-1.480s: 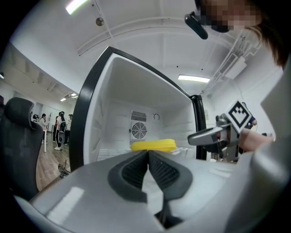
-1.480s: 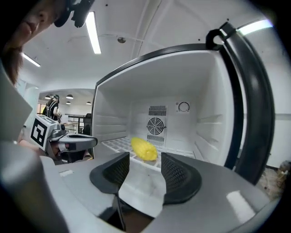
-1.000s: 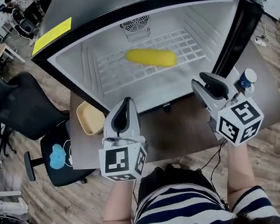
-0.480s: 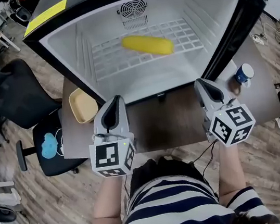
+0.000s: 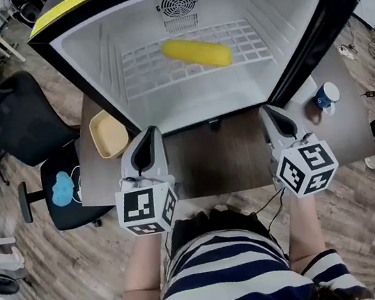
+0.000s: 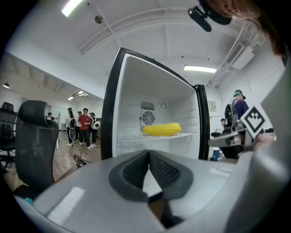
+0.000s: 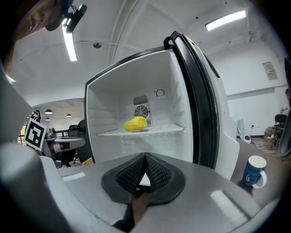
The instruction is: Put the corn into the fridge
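Observation:
The yellow corn (image 5: 197,52) lies on the white wire shelf inside the open fridge (image 5: 189,116), well back from its mouth. It also shows in the left gripper view as the corn (image 6: 161,129), and in the right gripper view as the corn (image 7: 135,124). My left gripper (image 5: 151,134) hovers over the table in front of the fridge's left side, shut and empty, its tips meeting (image 6: 148,153). My right gripper (image 5: 268,113) is level with it at the right, also shut on nothing (image 7: 144,157). Both are well short of the corn.
The fridge door (image 5: 311,41) stands open at the right. A tan tray (image 5: 107,134) sits on the wooden table (image 5: 224,161) by the fridge's left corner, and a blue and white mug (image 5: 325,98) at the right. A black office chair (image 5: 18,130) stands left of the table.
Both grippers have drawn back from the fridge mouth toward the person and sunk a little. The corn has stayed on the shelf.

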Tool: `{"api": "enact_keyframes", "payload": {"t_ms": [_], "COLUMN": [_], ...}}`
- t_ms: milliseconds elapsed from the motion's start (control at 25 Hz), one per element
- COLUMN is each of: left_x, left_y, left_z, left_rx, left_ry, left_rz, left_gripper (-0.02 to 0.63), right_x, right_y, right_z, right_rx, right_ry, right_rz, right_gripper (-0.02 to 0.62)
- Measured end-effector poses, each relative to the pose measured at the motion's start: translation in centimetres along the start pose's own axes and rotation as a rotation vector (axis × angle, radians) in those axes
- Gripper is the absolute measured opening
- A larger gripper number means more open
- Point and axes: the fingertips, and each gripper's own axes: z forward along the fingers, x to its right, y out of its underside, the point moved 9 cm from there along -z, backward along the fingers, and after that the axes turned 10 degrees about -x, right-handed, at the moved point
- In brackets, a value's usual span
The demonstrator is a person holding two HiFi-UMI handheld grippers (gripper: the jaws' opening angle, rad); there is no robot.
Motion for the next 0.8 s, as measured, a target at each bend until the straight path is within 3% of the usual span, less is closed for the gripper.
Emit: {"api": "enact_keyframes", "payload": {"t_ms": [800], "left_x": [-0.01], "left_y": [0.34], "left_z": [0.01], "left_rx": [-0.017], "left_ry": [-0.009], "left_rz": [-0.001], "left_gripper": [0.000], "right_x": [0.06], "right_y": [-0.20], "right_z": [0.92], "right_rx": [0.009], "right_ry": [-0.067], "right_rz": [0.038], "right_gripper": [-0.008]}}
